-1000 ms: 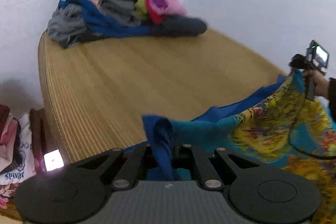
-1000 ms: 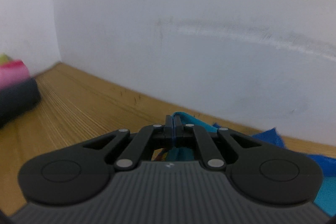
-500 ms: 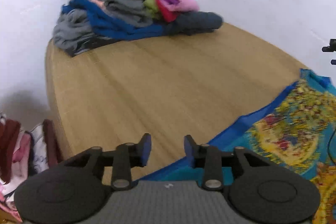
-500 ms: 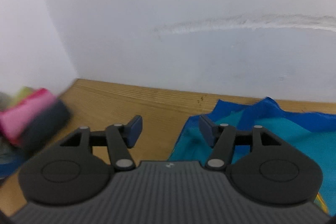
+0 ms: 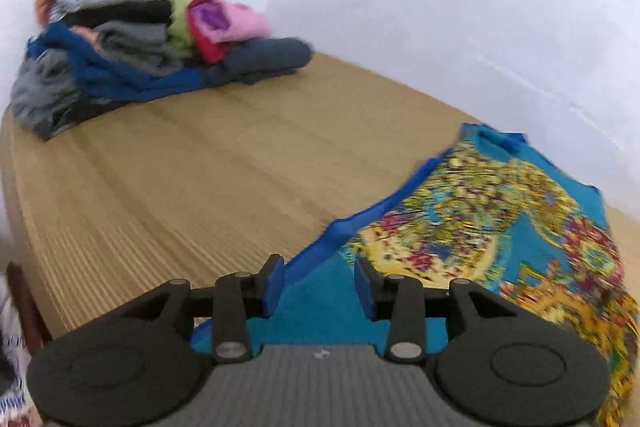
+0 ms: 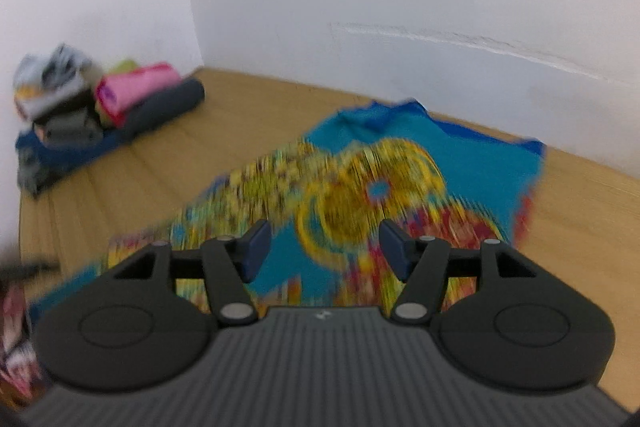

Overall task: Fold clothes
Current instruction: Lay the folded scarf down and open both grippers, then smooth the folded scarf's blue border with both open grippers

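A blue garment [image 5: 500,227] with a yellow, red and teal printed pattern lies spread on a wooden table [image 5: 200,167], its dark blue edge running along the side nearest the bare wood. In the left wrist view the left gripper [image 5: 319,285] hangs just above the plain teal corner of the garment; its two blue-padded fingers [image 5: 273,283] stand apart with nothing between them, and whether they touch the cloth cannot be told. In the right wrist view the right gripper [image 6: 324,251] is likewise spread wide and empty — it sits over the patterned middle of the garment [image 6: 380,187], where a round yellow motif shows between the fingers [image 6: 256,251]. This view is blurred, so fine detail of the print cannot be read.

At the far corner of the table, where two white walls [image 5: 440,7] meet, stands a pile of folded clothes [image 5: 120,27]: grey, black, orange and light blue pieces stacked on a dark blue one, with a pink roll [image 5: 228,23] and a dark grey roll [image 5: 264,59] lying beside the stack. The pile [image 6: 80,115] is well apart from the spread garment, with bare wood between them. At the lower left edge of both views, beyond the table's rim, other fabric [image 5: 12,347] with print on it is partly seen — too little to identify.
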The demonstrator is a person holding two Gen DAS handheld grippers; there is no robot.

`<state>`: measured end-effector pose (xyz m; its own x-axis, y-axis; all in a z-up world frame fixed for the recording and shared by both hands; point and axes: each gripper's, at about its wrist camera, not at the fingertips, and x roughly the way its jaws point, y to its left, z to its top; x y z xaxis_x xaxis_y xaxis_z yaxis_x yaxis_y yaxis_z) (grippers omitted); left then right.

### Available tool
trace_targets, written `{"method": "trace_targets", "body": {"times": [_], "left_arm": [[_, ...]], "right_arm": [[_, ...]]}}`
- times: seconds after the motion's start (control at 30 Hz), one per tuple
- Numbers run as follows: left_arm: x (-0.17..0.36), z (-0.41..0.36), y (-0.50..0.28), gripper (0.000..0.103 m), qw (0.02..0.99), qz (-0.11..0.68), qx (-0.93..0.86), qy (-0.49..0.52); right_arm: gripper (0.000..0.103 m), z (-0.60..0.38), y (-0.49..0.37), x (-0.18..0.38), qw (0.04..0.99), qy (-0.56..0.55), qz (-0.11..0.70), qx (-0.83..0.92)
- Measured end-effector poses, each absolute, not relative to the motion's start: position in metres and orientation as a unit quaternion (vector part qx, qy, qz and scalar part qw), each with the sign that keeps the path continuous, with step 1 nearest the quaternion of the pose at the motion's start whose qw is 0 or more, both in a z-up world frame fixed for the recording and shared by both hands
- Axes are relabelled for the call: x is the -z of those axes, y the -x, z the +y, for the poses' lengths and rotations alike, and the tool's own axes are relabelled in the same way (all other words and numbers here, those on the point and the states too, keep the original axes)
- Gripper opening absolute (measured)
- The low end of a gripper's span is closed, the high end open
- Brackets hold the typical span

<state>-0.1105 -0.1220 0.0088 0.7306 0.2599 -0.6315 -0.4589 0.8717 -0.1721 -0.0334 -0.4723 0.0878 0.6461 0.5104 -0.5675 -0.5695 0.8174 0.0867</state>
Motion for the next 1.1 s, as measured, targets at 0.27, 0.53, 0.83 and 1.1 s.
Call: {"method": "trace_targets", "body": {"times": [0.27, 0.53, 0.83, 1.1], "left_arm": [[-0.022, -0.11, 0.165, 0.056, 0.932, 0.31, -0.132, 0.136], [-0.01, -0.087, 0.197, 0.056, 0.924, 0.328, -0.156, 0.116], [-0.012, -0.073, 0.241, 0.059, 0.915, 0.35, -0.141, 0.139], [-0.022, -0.086, 0.28, 0.063, 0.906, 0.371, -0.144, 0.142]], "right_arm": [[0.062, -0.493, 0.212, -0.026, 0.903, 0.041, 0.378, -0.201], [0.062, -0.468, 0.26, 0.019, 0.899, 0.009, 0.431, -0.073], [0.062, -0.449, 0.257, 0.026, 0.886, -0.086, 0.453, -0.059], [0.061, -0.467, 0.282, 0.033, 0.874, -0.146, 0.455, -0.087]]}}
